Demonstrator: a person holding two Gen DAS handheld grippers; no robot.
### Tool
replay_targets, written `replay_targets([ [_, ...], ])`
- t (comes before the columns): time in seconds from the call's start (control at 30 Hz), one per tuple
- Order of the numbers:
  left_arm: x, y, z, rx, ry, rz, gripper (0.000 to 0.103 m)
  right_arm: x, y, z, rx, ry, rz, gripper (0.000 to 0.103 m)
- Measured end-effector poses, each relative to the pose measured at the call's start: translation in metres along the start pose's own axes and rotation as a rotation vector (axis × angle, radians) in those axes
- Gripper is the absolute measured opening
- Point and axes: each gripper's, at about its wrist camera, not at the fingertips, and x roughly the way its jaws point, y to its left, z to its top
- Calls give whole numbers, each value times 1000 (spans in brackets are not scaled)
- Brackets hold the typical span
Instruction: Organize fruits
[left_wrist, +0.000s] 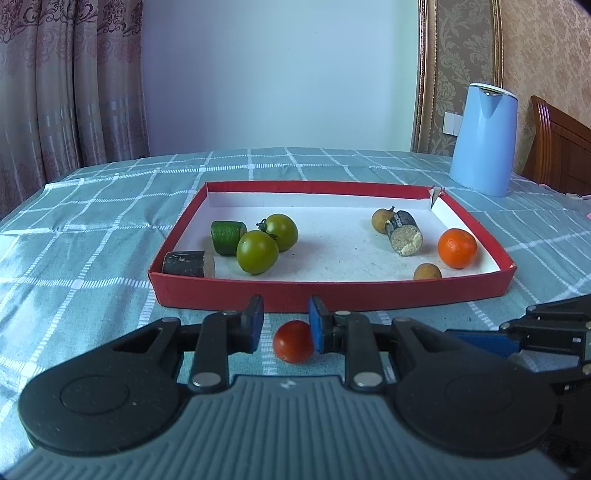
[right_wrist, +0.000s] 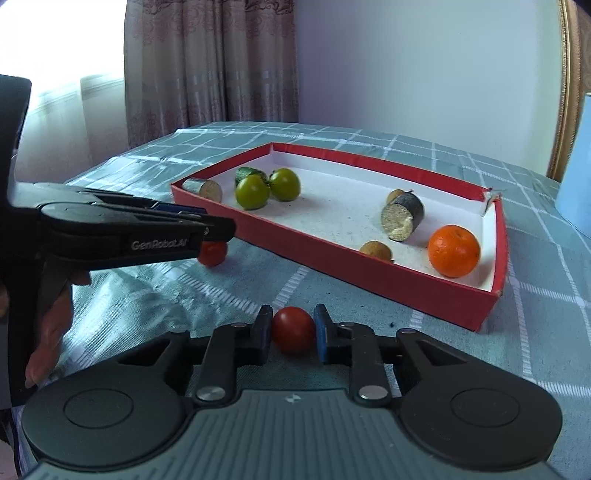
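Observation:
A red-walled tray (left_wrist: 332, 293) (right_wrist: 406, 284) lies on the checked tablecloth. It holds two green tomatoes (left_wrist: 257, 252) (right_wrist: 252, 192), a cucumber piece (left_wrist: 226, 236), two dark cylinder pieces (left_wrist: 404, 232) (right_wrist: 402, 218), two small brown longans (left_wrist: 427, 272) (right_wrist: 375, 250) and an orange (left_wrist: 457, 248) (right_wrist: 454, 251). My left gripper (left_wrist: 286, 328) is open around a red tomato (left_wrist: 293, 341) (right_wrist: 212, 253) on the cloth in front of the tray; only the right pad touches it. My right gripper (right_wrist: 293, 334) is shut on a second red tomato (right_wrist: 293, 330) near the tray's front wall.
A light blue kettle (left_wrist: 484, 138) stands behind the tray at the right, beside a wooden chair (left_wrist: 557, 147). Curtains (left_wrist: 70, 81) hang at the left behind the table. The left gripper's body (right_wrist: 122, 232) lies left of my right gripper.

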Motion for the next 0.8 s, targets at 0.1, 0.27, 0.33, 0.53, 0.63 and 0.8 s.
replay_targets([
  [0.1, 2, 2, -1, -8, 19, -6, 21, -3, -4, 0, 17, -18, -5, 23],
  [0.27, 5, 1, -1, -6, 44, -24, 24, -8, -7, 0, 12, -45, -23, 23],
  [0.33, 9, 1, -1, -11, 51, -20, 25, -7, -8, 0, 16, -42, -19, 23],
  [0.53, 10, 7, -3, -38, 88, -21, 26, -8, -8, 0, 14, -44, -20, 23],
  [0.63, 8, 6, -5, -26, 92, -23, 25, -7, -8, 0, 17, -39, -17, 23],
  [0.8, 15, 10, -2, -30, 100, -40, 22, -7, -8, 1, 19, -43, -21, 23],
])
